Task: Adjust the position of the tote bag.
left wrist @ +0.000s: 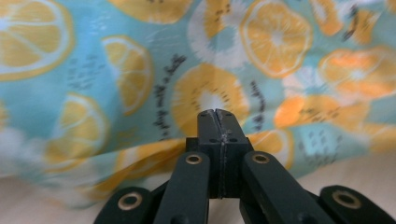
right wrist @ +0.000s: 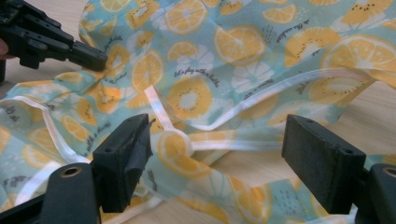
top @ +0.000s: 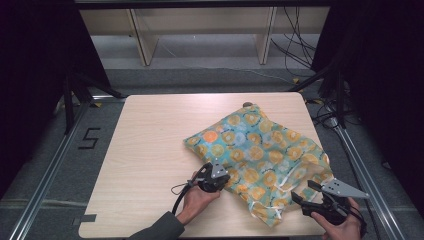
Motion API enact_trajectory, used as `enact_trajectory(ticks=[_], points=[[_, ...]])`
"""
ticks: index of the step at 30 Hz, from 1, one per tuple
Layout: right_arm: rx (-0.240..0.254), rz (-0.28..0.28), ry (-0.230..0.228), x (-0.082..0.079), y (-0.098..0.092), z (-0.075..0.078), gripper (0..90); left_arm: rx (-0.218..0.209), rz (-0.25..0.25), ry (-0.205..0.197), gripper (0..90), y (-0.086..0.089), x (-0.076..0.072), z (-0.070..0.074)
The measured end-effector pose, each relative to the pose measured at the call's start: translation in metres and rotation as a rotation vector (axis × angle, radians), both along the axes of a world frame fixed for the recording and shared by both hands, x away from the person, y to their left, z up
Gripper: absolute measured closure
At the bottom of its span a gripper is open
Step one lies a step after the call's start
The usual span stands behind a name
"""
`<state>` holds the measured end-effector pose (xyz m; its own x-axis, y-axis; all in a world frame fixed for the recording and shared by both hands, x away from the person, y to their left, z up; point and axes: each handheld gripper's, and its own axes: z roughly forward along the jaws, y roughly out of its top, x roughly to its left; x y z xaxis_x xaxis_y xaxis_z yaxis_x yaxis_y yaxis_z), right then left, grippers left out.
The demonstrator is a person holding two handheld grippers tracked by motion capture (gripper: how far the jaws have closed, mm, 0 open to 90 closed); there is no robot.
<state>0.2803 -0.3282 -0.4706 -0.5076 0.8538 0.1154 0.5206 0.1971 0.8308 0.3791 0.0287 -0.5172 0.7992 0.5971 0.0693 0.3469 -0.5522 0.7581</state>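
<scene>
A teal cloth [top: 260,152] printed with orange citrus slices is lying crumpled on the right half of the light wooden table [top: 150,150], its far corner reaching toward the table's back edge and its near end trailing close to the front edge. White piping is running along its hems, looping across the folds as seen in the right gripper view.

The left gripper [top: 220,176] is resting at the cloth's left edge, held in the person's left hand [top: 197,200]. In the left gripper view its black jaws are standing pressed together, tip against tip, right against the printed fabric; whether a fold is being pinched between them I cannot tell, since the meeting line is showing no cloth.

The right gripper [top: 302,195] is sitting at the near right corner of the table, held in the right hand [top: 340,227]. Its jaws are standing spread wide apart, with the piped hem of the cloth lying between them but the pads not pressing on it
</scene>
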Motion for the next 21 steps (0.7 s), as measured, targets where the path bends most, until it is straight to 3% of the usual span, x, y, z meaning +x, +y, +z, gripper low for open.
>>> enact_trajectory(ticks=[4, 6, 9, 10, 11, 12, 13, 16, 19, 21], points=[[0.008, -0.005, 0.011, -0.001, 0.0, 0.0, 24.8, 0.02, 0.027, 0.021, 89.5, 0.02, 0.009, 0.001], [0.0, -0.001, -0.001, 0.0, 0.0, 0.0, 24.9, -0.022, 0.069, 0.044, 89.5, 0.025, 0.013, 0.0], [-0.022, 0.015, -0.04, 0.002, -0.001, -0.001, 25.0, -0.041, 0.091, 0.053, 88.6, 0.028, 0.016, 0.002], [0.012, -0.003, 0.007, -0.001, 0.002, 0.0, 25.0, -0.05, 0.093, 0.061, 83.2, 0.033, 0.017, 0.005], [0.009, -0.001, 0.015, -0.001, 0.001, 0.0, 25.1, -0.08, 0.125, 0.068, 80.0, 0.032, 0.017, 0.005], [0.007, 0.0, -0.002, 0.0, 0.001, -0.001, 25.2, -0.091, 0.146, 0.069, 75.0, 0.033, 0.017, 0.006], [0.003, 0.003, -0.006, 0.001, 0.001, -0.001, 25.1, -0.067, 0.139, 0.072, 70.5, 0.035, 0.017, 0.008], [-0.007, 0.018, -0.022, 0.002, -0.001, -0.002, 25.1, -0.095, 0.175, 0.088, 56.0, 0.038, 0.016, 0.009], [-0.007, 0.02, -0.021, 0.002, -0.001, -0.002, 25.1, -0.127, 0.247, 0.064, 47.6, 0.041, 0.012, 0.01], [0.006, 0.015, -0.008, 0.001, 0.0, -0.001, 25.1, -0.09, 0.247, 0.031, 46.4, 0.047, 0.009, 0.013]])
